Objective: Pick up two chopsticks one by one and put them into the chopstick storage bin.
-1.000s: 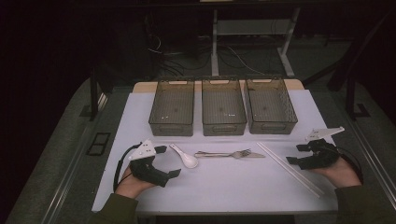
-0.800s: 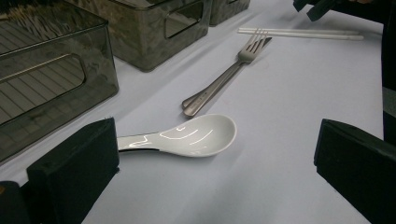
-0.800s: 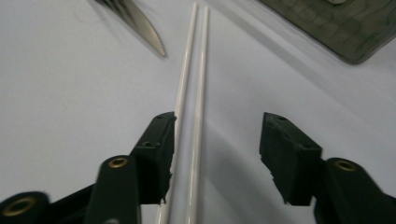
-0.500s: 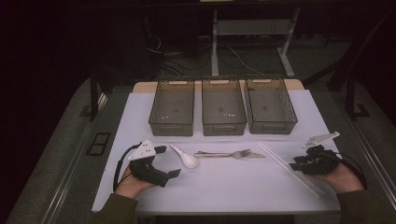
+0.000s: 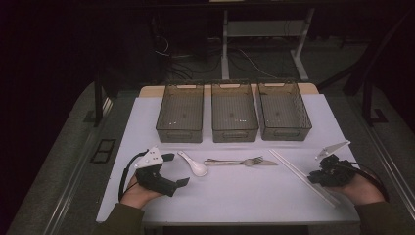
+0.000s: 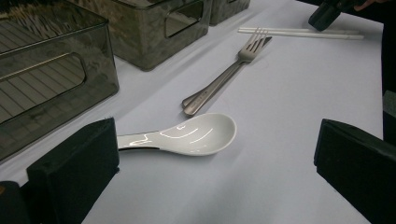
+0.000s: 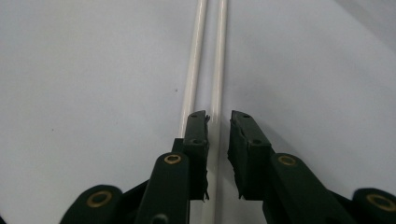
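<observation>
- right tongs (image 7: 218, 122) have just been closing over the chopsticks (image 7: 217, 56) at the surface's (image 5: 235, 205) right edge; only one stick lies between the jaws, not yet pinched, so the other may stay behind.
- left tongs (image 5: 177, 170) rest open beside the spoon (image 6: 196, 135).
- three bins (image 5: 234, 111) and the fork (image 5: 242, 161) lie clear of the grasp.
</observation>
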A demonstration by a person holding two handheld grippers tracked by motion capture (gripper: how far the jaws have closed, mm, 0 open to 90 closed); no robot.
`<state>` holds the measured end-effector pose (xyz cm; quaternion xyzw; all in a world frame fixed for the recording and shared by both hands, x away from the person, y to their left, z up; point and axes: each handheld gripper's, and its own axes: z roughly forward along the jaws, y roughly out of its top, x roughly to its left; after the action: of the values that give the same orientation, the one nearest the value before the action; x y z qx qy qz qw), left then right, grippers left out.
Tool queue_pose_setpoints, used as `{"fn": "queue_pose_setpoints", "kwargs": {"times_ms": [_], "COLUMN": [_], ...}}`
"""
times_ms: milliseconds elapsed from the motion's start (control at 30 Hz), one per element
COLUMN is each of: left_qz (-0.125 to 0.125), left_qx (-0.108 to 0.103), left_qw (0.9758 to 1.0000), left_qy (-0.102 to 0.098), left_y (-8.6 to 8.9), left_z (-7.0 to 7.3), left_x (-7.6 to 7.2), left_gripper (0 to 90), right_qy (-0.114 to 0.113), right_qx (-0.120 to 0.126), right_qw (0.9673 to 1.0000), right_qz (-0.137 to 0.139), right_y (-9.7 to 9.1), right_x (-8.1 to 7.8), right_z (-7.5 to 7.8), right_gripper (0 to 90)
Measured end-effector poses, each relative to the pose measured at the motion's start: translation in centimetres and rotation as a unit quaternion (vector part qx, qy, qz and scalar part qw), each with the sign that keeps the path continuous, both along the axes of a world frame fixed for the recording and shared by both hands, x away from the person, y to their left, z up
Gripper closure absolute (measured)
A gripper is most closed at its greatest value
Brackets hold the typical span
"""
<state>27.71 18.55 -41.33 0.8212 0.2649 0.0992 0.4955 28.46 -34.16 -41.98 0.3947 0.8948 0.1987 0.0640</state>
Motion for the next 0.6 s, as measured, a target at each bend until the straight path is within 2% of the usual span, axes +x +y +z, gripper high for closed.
{"fn": "queue_pose_setpoints", "kwargs": {"times_ms": [133, 367, 600], "left_qz": [0.000, -0.002, -0.002], "left_qx": [0.001, 0.002, 0.001], "left_qw": [1.0000, 1.0000, 1.0000], "left_qy": [0.001, 0.001, 0.003], "left_y": [0.0, 0.0, -0.1], "left_z": [0.0, 0.0, -0.1], "left_x": [0.0, 0.0, 0.0], "left_gripper": [0.0, 0.0, 0.0], "right_qy": [0.014, 0.036, 0.042], "right_qx": [-0.025, -0.038, -0.060], "right_qw": [0.9996, 0.9986, 0.9972], "right_qz": [0.001, 0.009, 0.014], "right_y": [0.3, 0.6, 1.2], "right_x": [0.3, 0.5, 0.7], "right_z": [0.1, -0.2, -0.2], "right_gripper": [77.9, 82.0, 82.2]}}
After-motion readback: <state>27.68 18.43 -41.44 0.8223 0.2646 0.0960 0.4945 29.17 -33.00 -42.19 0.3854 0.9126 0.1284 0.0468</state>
